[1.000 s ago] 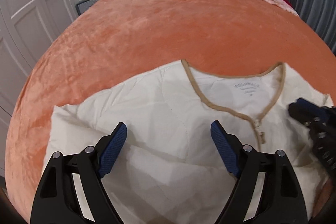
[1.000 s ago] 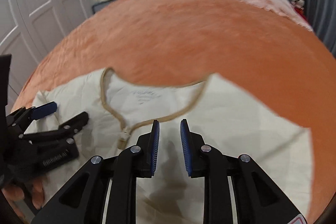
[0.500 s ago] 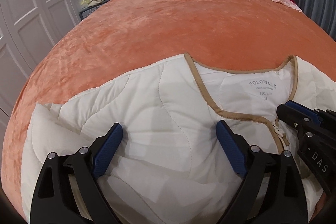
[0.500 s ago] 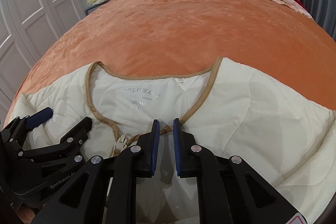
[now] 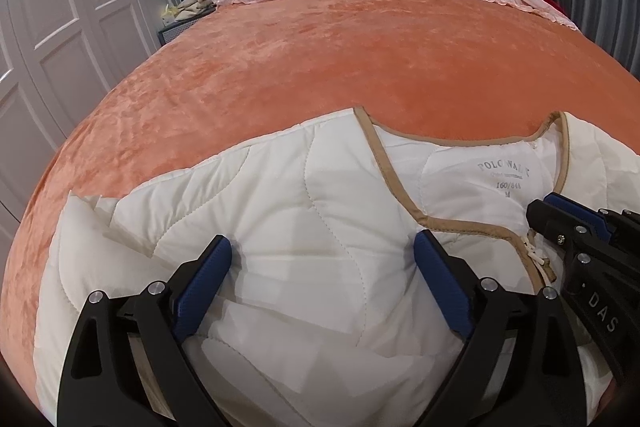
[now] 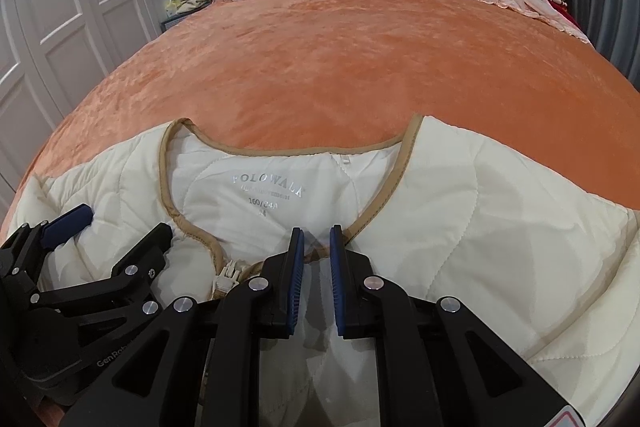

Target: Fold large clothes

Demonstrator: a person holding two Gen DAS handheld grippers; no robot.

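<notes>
Both tongs lowered onto jacket (image 5: 328, 211), collar toward headboard; left (image 5: 322, 259) wide open, right (image 6: 316, 247) pinching placket.

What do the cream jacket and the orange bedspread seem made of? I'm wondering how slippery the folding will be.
The jacket looks like smooth quilted synthetic fabric with light padding: wavy stitch lines, a puffy surface and a soft sheen. Its tan neckline trim looks like woven binding. The bedspread looks like plush velvet or fleece, going by its mottled, crushed-pile shimmer, so probably grippier.

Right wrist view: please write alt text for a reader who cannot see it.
The right gripper is nearly shut over a cream quilted jacket on an orange bedspread. The left gripper stands open beside the zipper.
</notes>
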